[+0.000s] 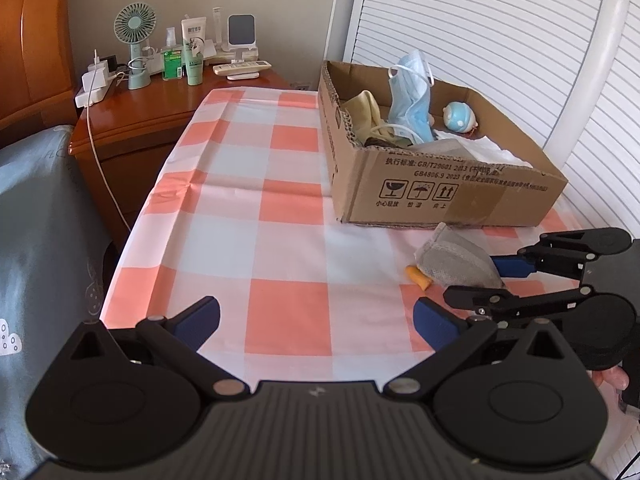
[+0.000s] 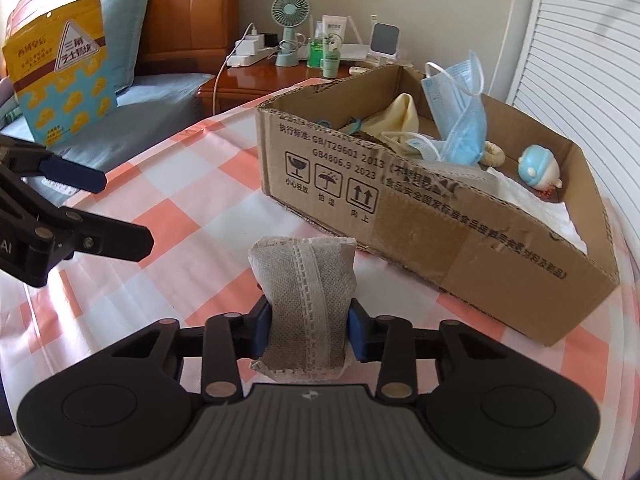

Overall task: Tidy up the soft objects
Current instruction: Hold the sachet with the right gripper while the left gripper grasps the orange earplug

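My right gripper (image 2: 308, 330) is shut on a grey fabric sachet (image 2: 306, 300) and holds it just above the checked tablecloth, in front of the cardboard box (image 2: 440, 224). The left wrist view shows the same sachet (image 1: 456, 262) between the right gripper's fingers (image 1: 510, 266), with a small orange object (image 1: 418, 275) partly hidden under it. My left gripper (image 1: 316, 320) is open and empty over the cloth, left of the sachet. The box (image 1: 400, 184) holds blue face masks (image 1: 412, 100), a yellow cloth (image 1: 366, 112), a blue round toy (image 1: 460, 117) and white cloth (image 1: 488, 150).
The table carries a pink and white checked cloth (image 1: 256, 208). A wooden nightstand (image 1: 132, 120) behind it holds a small fan (image 1: 136, 44), bottles and chargers. A bed with blue bedding (image 1: 36, 220) lies to the left, with a yellow snack bag (image 2: 60, 68) on it. White slatted doors (image 1: 500, 20) stand at right.
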`<state>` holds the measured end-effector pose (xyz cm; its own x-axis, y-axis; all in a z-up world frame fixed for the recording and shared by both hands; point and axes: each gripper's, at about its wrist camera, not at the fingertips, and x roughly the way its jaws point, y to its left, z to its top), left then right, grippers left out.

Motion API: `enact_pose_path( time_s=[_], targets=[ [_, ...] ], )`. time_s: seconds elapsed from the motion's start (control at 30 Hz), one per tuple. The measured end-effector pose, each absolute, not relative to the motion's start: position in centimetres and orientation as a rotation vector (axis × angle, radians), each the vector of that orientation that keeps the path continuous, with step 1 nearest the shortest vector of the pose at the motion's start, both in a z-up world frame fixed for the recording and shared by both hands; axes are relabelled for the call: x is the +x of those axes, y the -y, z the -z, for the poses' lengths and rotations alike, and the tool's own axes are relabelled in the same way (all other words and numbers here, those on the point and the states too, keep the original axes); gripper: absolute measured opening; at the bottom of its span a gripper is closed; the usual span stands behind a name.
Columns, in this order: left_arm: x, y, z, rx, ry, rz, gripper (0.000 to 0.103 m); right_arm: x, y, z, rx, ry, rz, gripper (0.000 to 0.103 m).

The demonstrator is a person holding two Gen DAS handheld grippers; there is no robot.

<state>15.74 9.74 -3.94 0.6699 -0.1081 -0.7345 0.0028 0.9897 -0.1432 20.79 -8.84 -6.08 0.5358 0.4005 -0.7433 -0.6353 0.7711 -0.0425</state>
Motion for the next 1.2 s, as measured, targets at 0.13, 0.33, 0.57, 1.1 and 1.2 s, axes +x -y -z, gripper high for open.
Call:
enact_pose_path(
  time_s=[0.13, 0.33, 0.57, 1.1, 1.2],
  targets=[
    [15.6, -9.4, 3.8, -0.117, -0.832, 0.073, 0.102, 20.2, 9.7, 5.4, -0.300, -0.785, -0.585, 0.042],
    [15.7, -8.6, 3.7, -0.093, -0.831, 0.089, 0.102, 19.1, 11.1, 5.9, -0.277, -0.832, -0.518, 0.042],
    [16.1, -7.6, 3.9, -0.065, -0.838, 0.115, 0.102, 18.0, 12.2, 6.3, -0.226, -0.869, -0.494, 0.049],
    [18.8, -5.4, 5.9, 0.048, -0.855, 0.232, 0.100, 15.7, 12.1, 7.3, -0.242, -0.875, -0.461, 0.103],
    [19.3, -4.7, 6.3, 0.072, -0.848, 0.260, 0.088, 15.6, 12.1, 7.4, -0.240, -0.867, -0.460, 0.103]
  ],
)
